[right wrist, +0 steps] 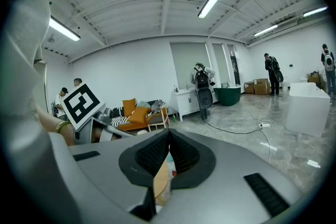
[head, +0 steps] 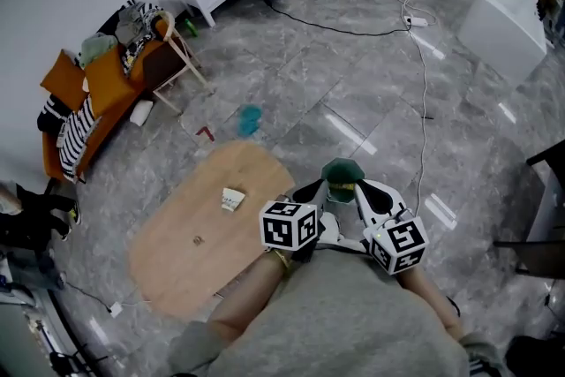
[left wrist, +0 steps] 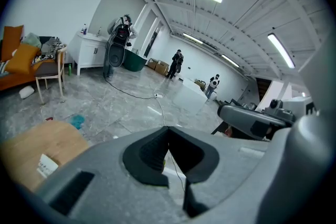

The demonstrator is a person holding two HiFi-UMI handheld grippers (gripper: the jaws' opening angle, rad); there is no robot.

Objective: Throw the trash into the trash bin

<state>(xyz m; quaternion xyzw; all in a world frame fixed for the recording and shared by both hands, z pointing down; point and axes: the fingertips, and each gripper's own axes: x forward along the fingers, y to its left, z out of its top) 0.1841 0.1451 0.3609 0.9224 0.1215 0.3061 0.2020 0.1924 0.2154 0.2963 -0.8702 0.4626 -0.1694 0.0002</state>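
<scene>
Close together, left gripper [head: 311,190] and right gripper [head: 360,190] hovered beside the desk [head: 177,269].
Left jaws were pressed together; right jaws were clamped on thin trash [right wrist: 164,178].

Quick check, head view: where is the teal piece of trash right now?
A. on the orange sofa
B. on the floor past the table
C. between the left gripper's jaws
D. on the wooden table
B: the teal piece lies on the grey floor just beyond the wooden table's far edge, not on the tabletop.
</scene>
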